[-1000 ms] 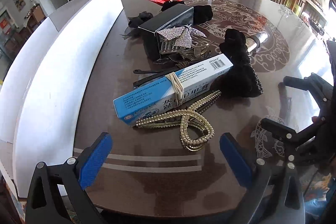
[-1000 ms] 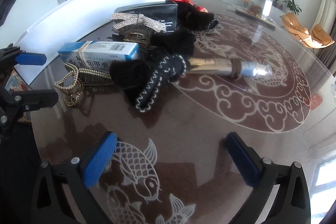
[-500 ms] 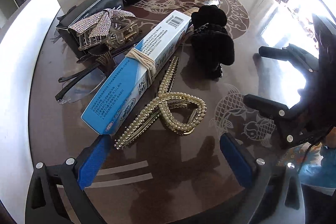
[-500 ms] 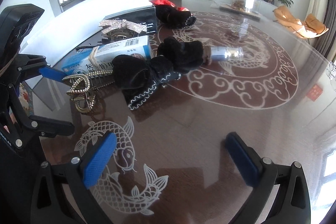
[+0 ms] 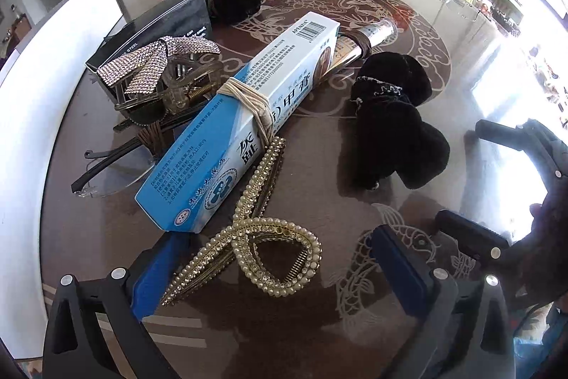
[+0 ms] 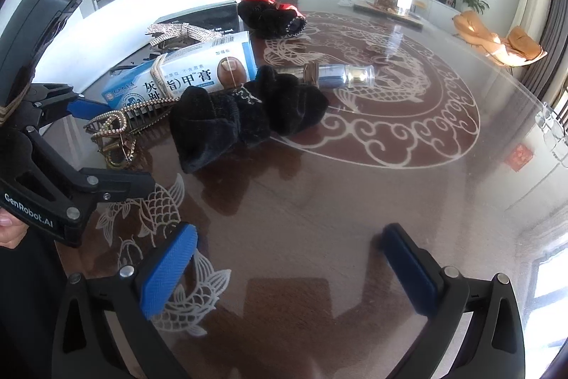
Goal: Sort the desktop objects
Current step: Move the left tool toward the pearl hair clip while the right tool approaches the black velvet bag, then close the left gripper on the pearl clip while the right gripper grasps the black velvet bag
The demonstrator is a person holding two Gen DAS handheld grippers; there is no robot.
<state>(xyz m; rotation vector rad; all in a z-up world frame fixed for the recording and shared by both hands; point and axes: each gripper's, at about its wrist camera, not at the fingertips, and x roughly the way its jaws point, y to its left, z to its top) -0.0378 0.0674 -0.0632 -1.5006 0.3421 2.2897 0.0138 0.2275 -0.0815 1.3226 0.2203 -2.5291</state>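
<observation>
Left wrist view: the left tongs (image 5: 273,276) gape wide around the pearl hair clip (image 5: 255,251), which lies on the glossy bench (image 5: 355,343) at six o'clock, its long end touching the blue box (image 5: 241,130). It looks light, stiff and beaded, likely to skid on glass, so pinch across the looped end. At two o'clock sits a soft black bow (image 5: 394,123). The right tongs (image 6: 284,269) hang wide and empty.
</observation>
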